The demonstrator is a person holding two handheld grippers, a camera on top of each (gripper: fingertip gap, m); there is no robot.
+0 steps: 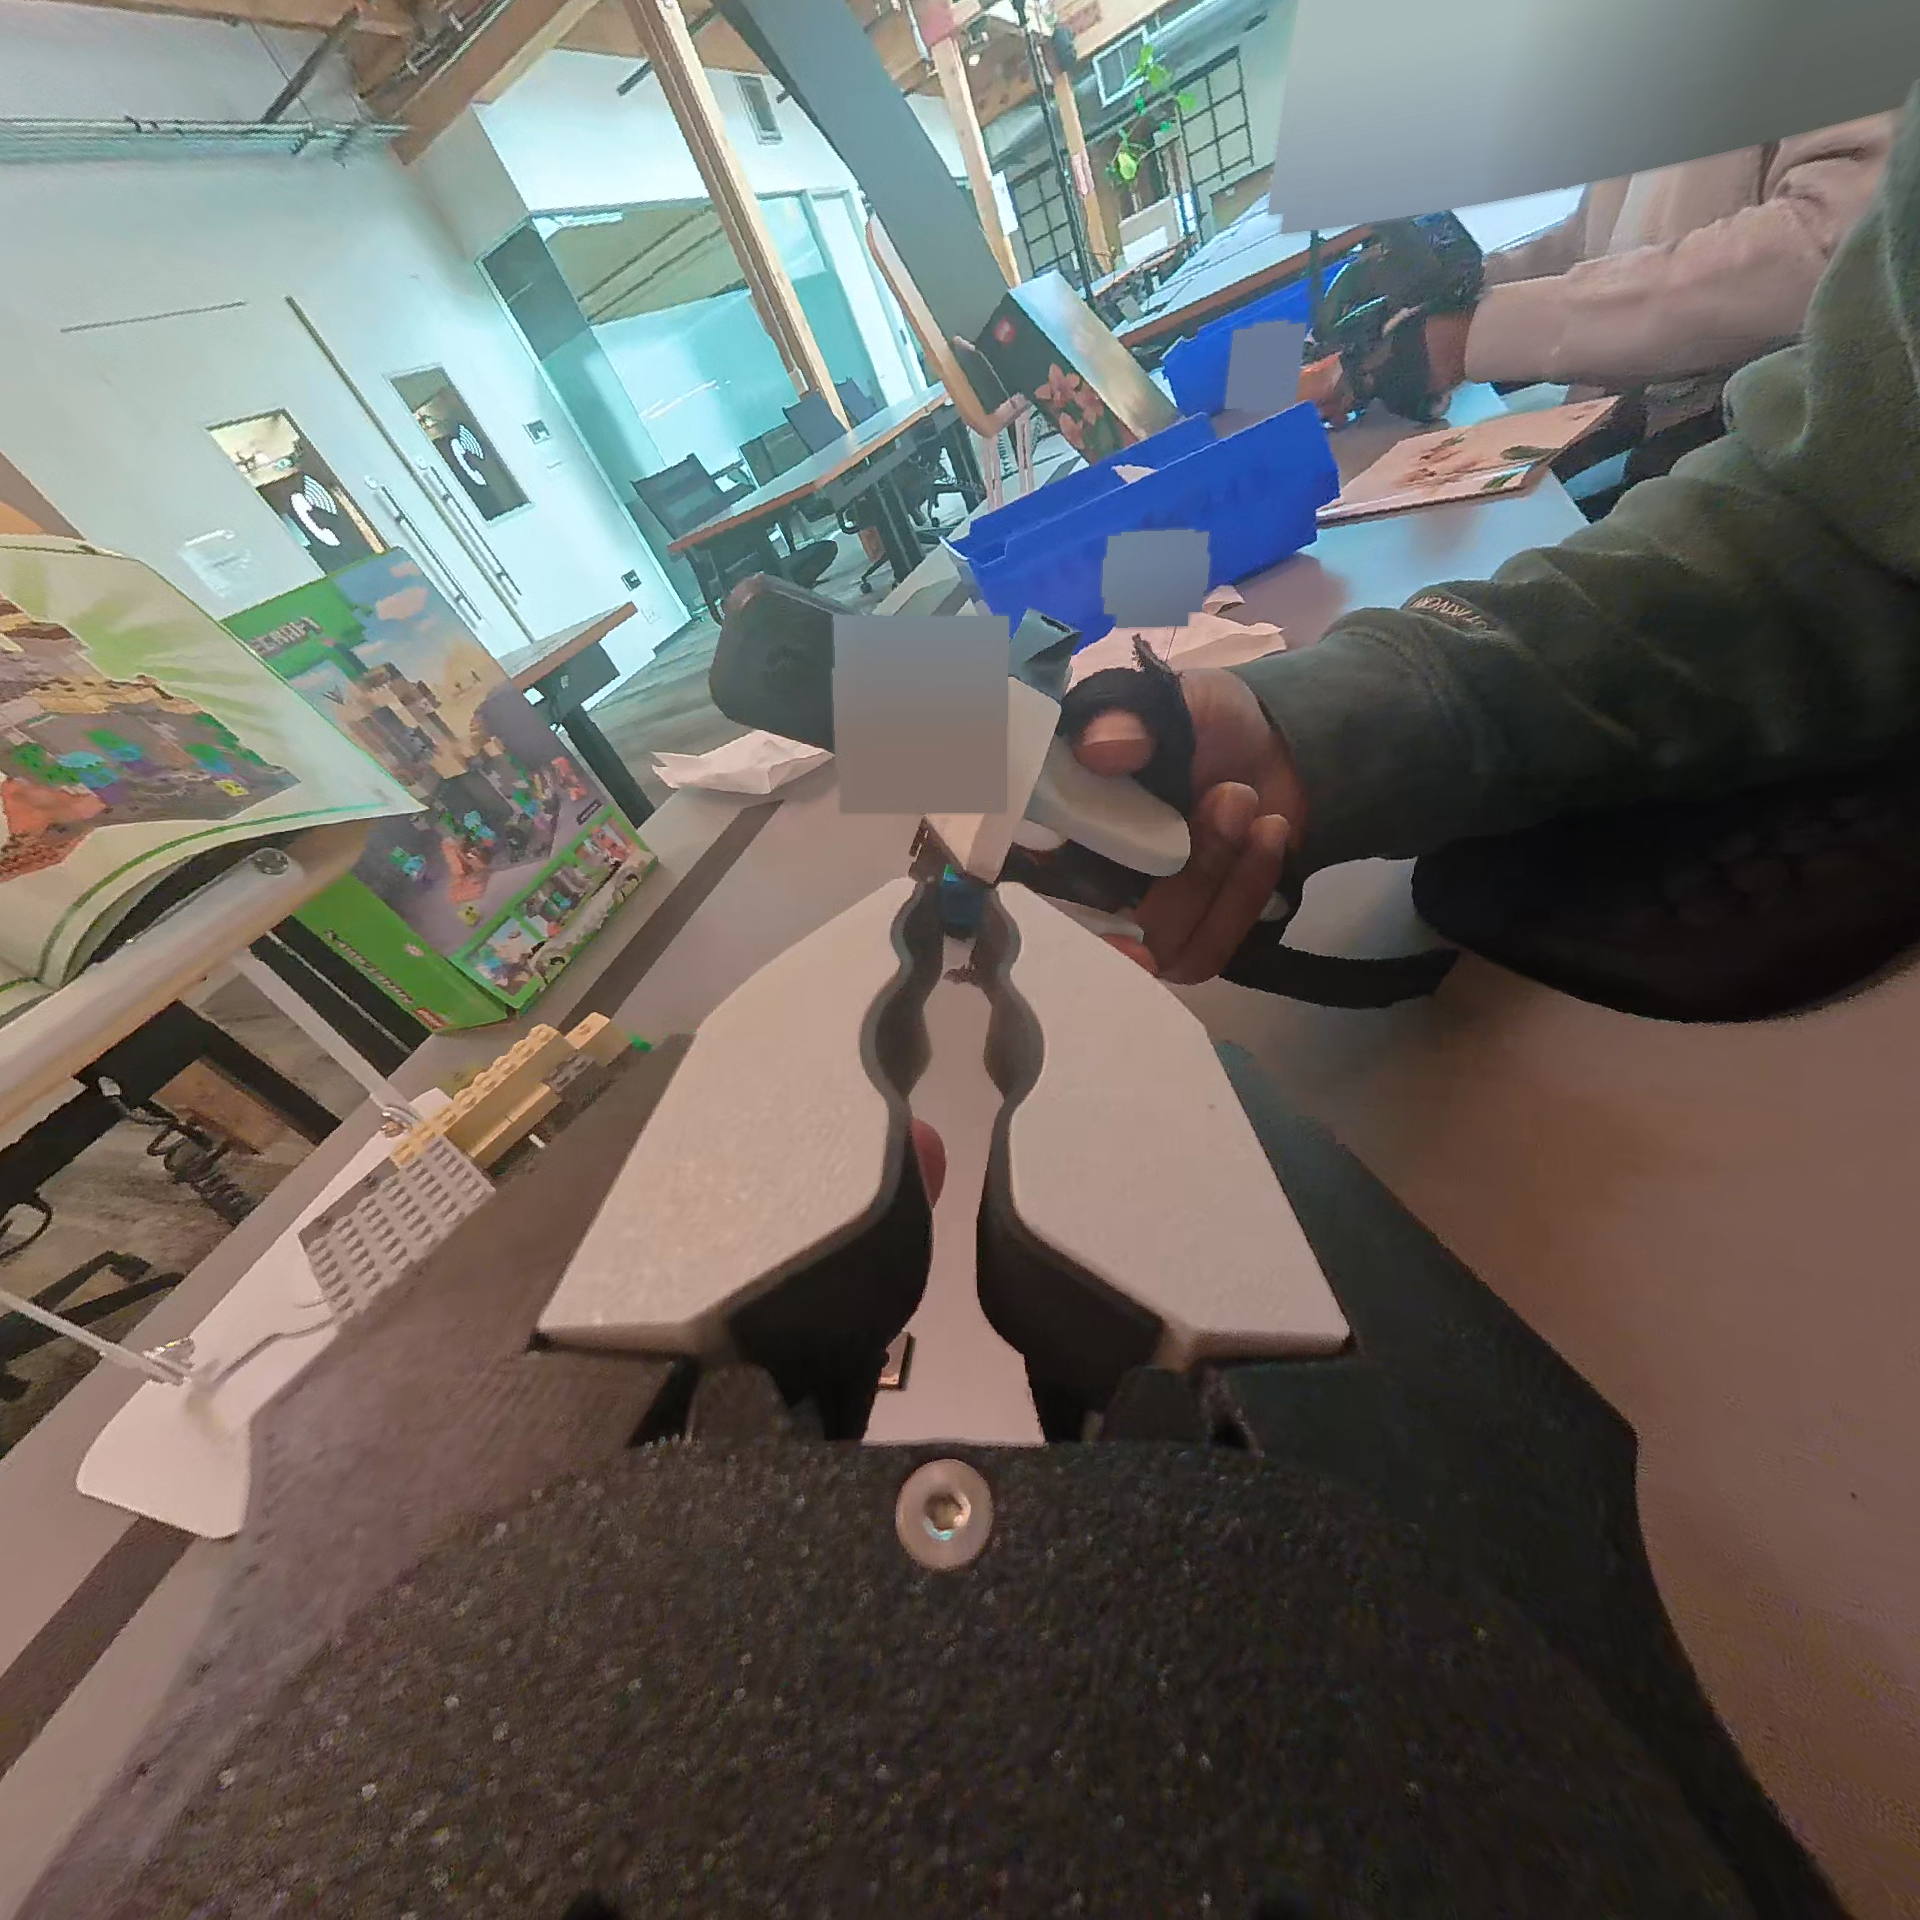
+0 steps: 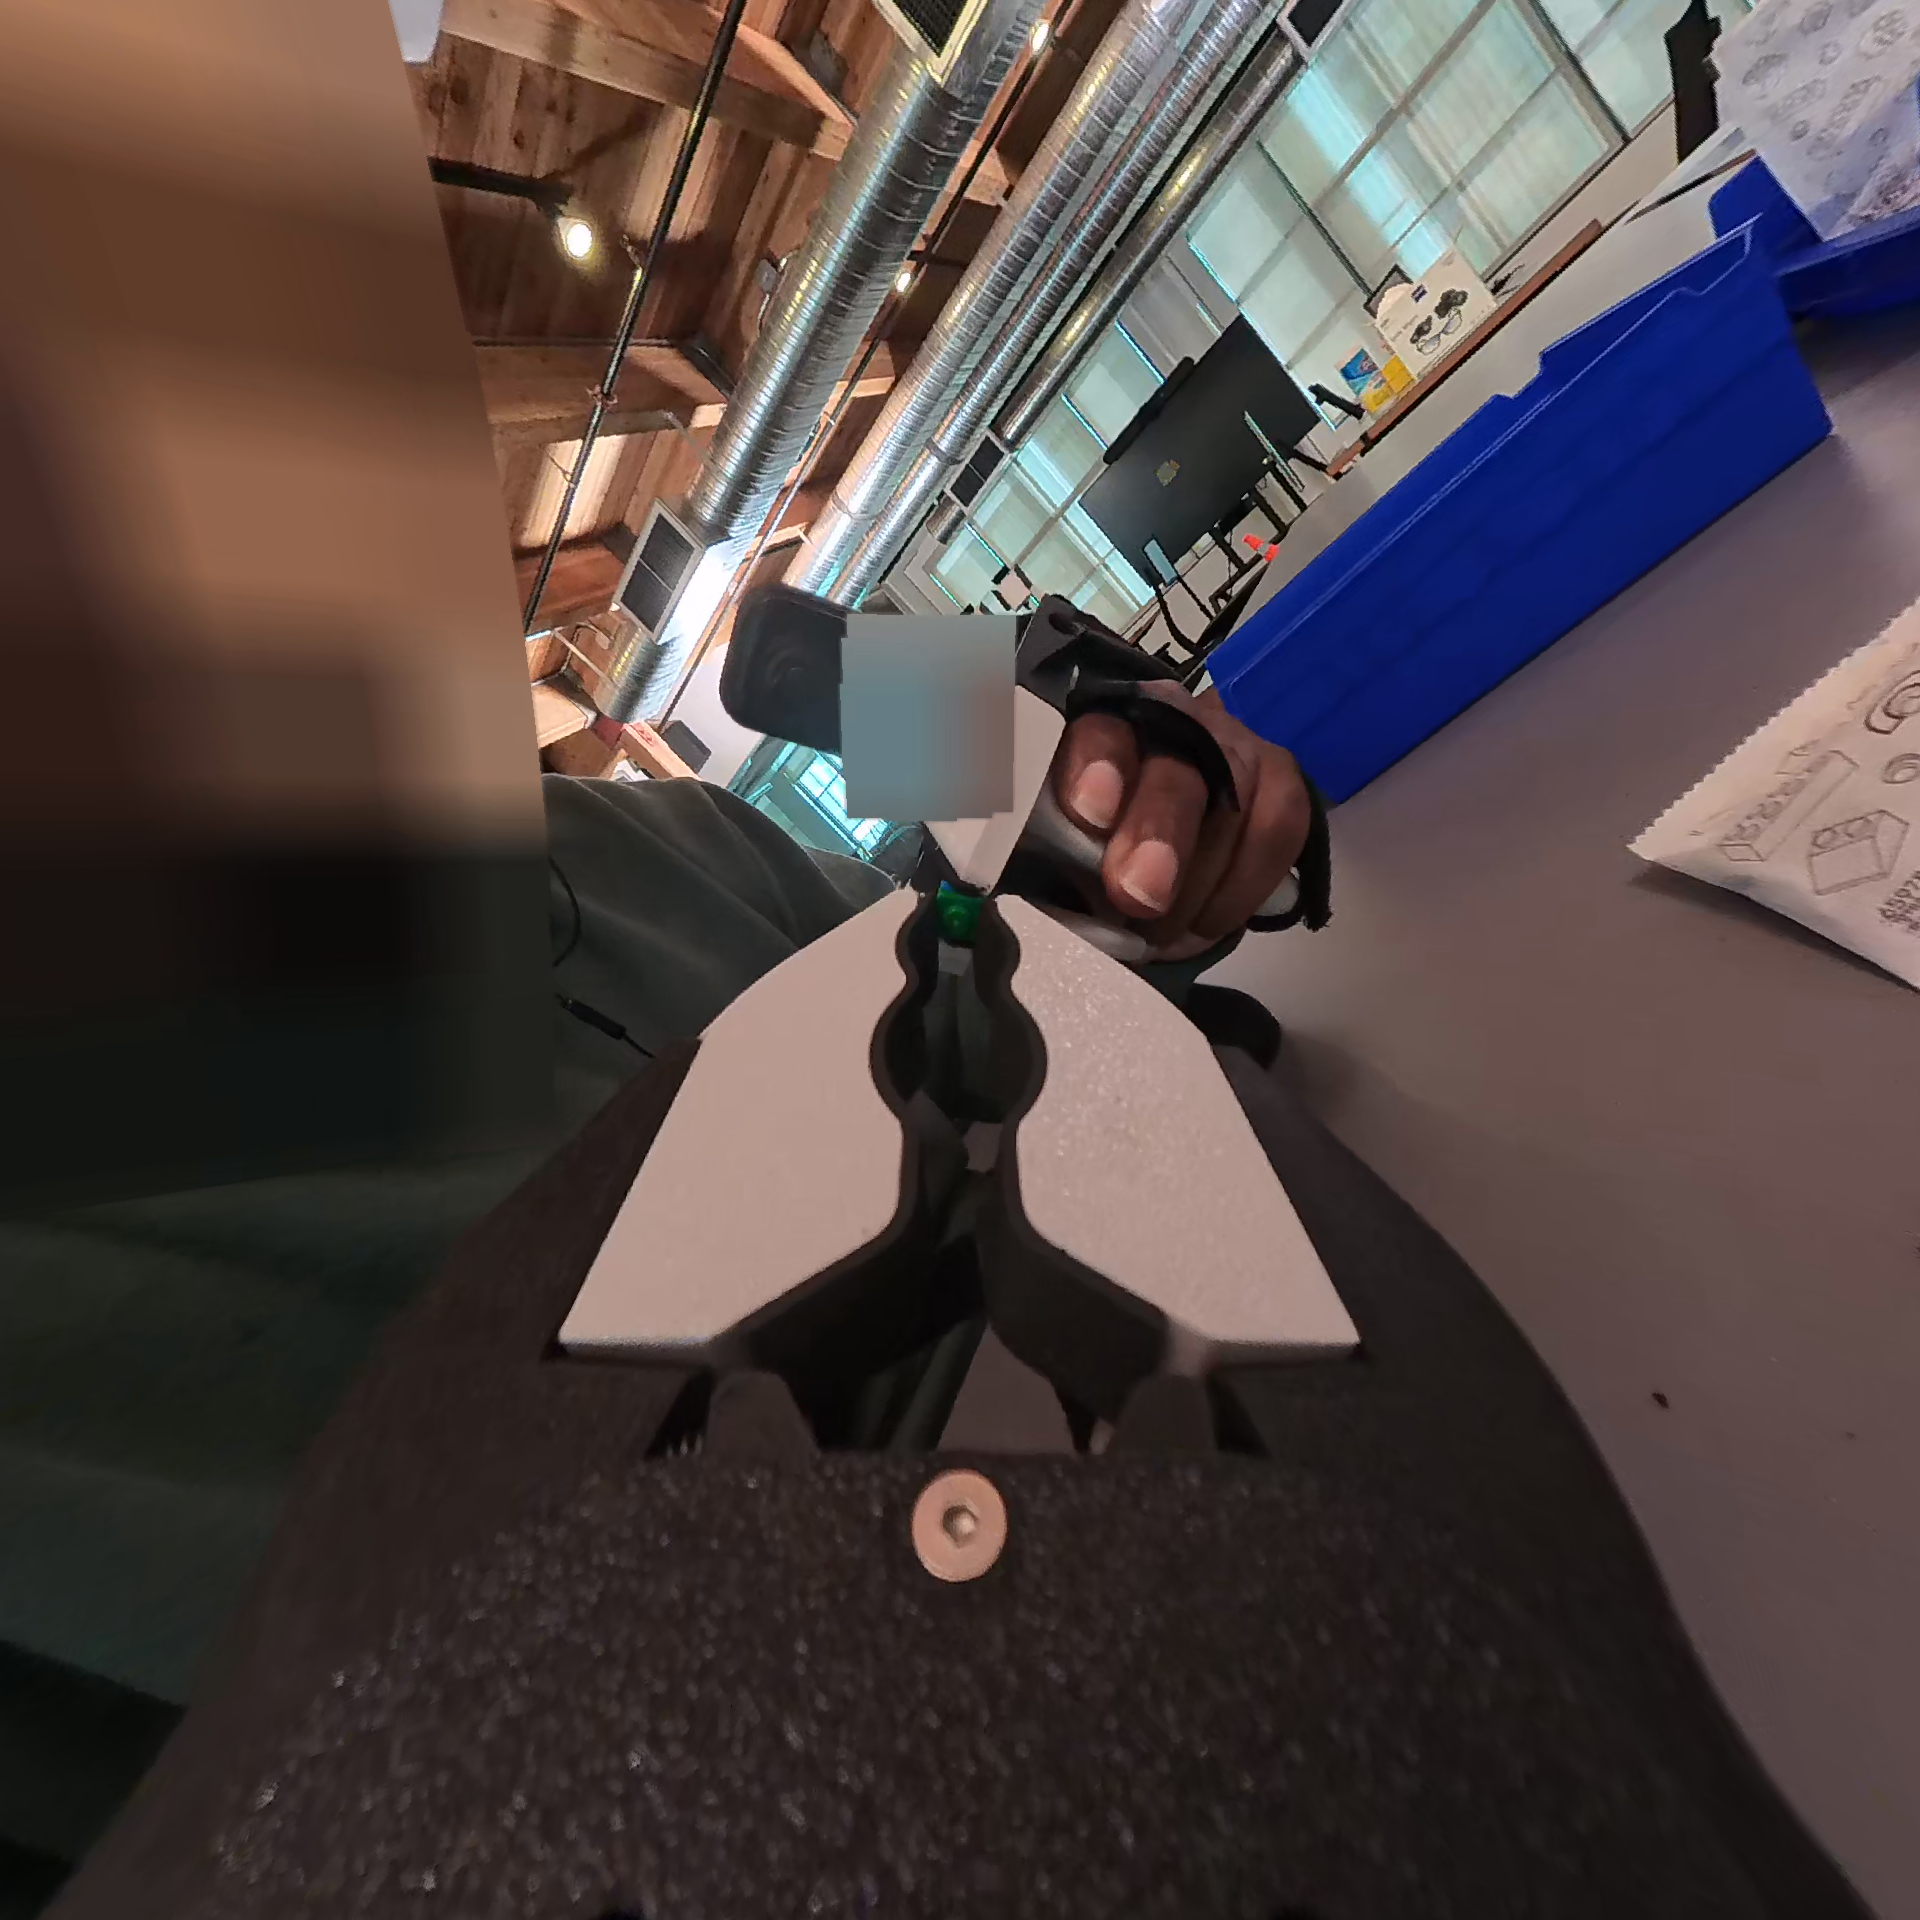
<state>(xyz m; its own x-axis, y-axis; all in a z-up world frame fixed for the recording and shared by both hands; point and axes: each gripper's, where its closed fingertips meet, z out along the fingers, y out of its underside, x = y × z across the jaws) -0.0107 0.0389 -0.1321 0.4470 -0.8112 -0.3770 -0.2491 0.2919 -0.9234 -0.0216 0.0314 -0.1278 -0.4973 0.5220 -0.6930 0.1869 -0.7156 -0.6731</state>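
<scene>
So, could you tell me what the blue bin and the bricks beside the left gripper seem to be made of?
Blue bin: likely moulded plastic, smooth and slightly glossy, with thin rigid walls. Tan bricks: apparently hard plastic, studded tops, satin sheen. Left gripper: fingers look like matte, grainy printed plastic.

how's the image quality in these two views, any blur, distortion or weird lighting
Left wrist view: strong wide-angle bending of the room's lines, a cool cast on the far glass wall, the near tool body soft. Right wrist view: horizon steeply tilted, bright windows near washed out, the blue bin sharp.
</scene>
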